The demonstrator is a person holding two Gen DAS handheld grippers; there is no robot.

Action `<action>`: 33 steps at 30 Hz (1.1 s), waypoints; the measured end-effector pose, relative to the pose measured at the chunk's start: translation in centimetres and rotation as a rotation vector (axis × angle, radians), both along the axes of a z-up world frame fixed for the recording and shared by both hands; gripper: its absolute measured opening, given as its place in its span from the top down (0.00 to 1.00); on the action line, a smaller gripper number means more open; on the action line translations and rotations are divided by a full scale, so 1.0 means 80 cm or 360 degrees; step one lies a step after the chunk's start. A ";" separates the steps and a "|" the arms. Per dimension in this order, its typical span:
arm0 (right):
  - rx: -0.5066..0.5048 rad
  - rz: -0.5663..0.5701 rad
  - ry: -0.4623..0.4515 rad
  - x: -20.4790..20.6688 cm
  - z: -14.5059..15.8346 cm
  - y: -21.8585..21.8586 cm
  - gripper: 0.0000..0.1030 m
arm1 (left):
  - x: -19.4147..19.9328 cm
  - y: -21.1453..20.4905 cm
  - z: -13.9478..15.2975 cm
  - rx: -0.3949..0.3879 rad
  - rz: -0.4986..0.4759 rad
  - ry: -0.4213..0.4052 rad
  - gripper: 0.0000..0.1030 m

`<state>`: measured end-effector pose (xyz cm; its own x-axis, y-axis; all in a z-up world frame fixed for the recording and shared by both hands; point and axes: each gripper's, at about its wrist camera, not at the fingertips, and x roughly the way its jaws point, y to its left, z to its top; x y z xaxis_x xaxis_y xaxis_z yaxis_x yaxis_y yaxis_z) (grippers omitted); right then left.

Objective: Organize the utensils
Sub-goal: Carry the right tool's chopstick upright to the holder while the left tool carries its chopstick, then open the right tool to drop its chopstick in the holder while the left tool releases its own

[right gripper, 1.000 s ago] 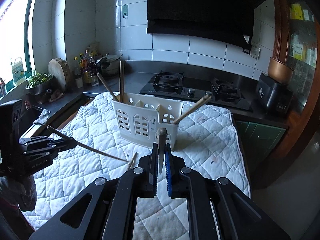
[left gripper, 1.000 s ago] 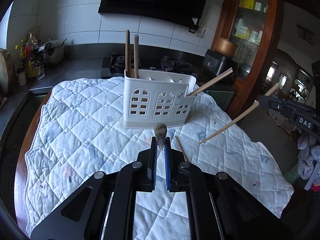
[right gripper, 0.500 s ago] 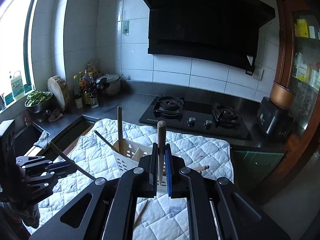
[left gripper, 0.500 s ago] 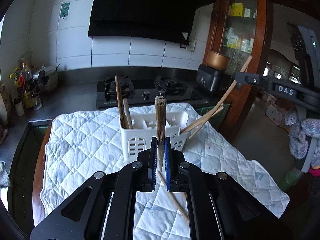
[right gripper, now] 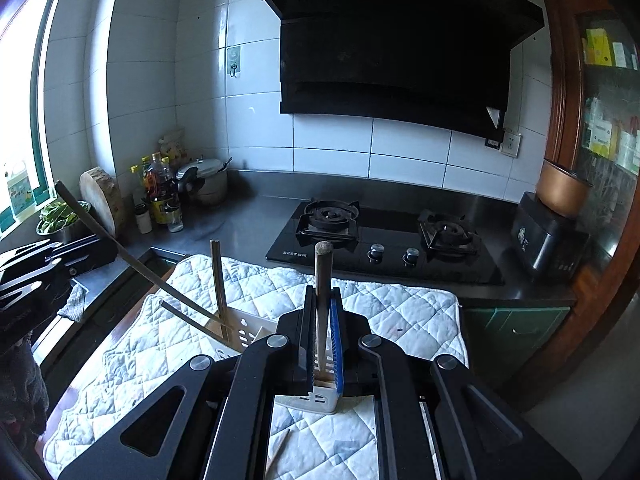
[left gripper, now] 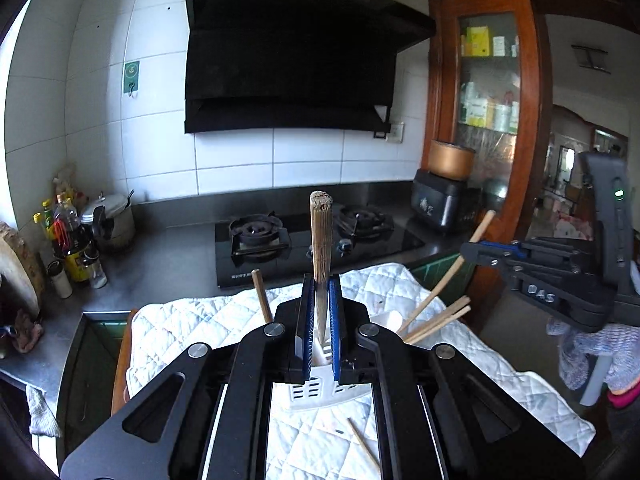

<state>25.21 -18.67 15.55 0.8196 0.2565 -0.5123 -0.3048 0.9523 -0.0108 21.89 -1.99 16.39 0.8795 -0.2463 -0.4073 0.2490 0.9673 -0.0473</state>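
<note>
My left gripper (left gripper: 321, 304) is shut on a wooden chopstick (left gripper: 322, 240), held upright with its tip in the white utensil holder (left gripper: 320, 390) right below. My right gripper (right gripper: 323, 312) is shut on another chopstick (right gripper: 322, 276), also upright over the holder (right gripper: 244, 334). The right gripper also shows in the left wrist view (left gripper: 472, 250), with its chopstick (left gripper: 452, 276) slanting down into the holder's right end. Several more chopsticks (left gripper: 438, 320) stand in the holder. One loose chopstick (left gripper: 362, 446) lies on the white quilted cloth (left gripper: 480, 376).
The cloth covers a table in front of a steel counter with a black gas hob (right gripper: 384, 244). Bottles and a pot (right gripper: 168, 196) stand at the back left. A black appliance (right gripper: 548, 236) and a wooden cabinet (left gripper: 484, 120) are at the right.
Both grippers have risen and tilted their chopsticks more upright over the holder, which now sits close under the fingers. Both cameras look higher at the wall and hood.
</note>
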 end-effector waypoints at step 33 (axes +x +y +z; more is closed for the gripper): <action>-0.0036 0.0004 0.0181 0.033 -0.073 0.011 0.92 | 0.061 0.006 -0.078 0.0012 0.0020 0.0265 0.92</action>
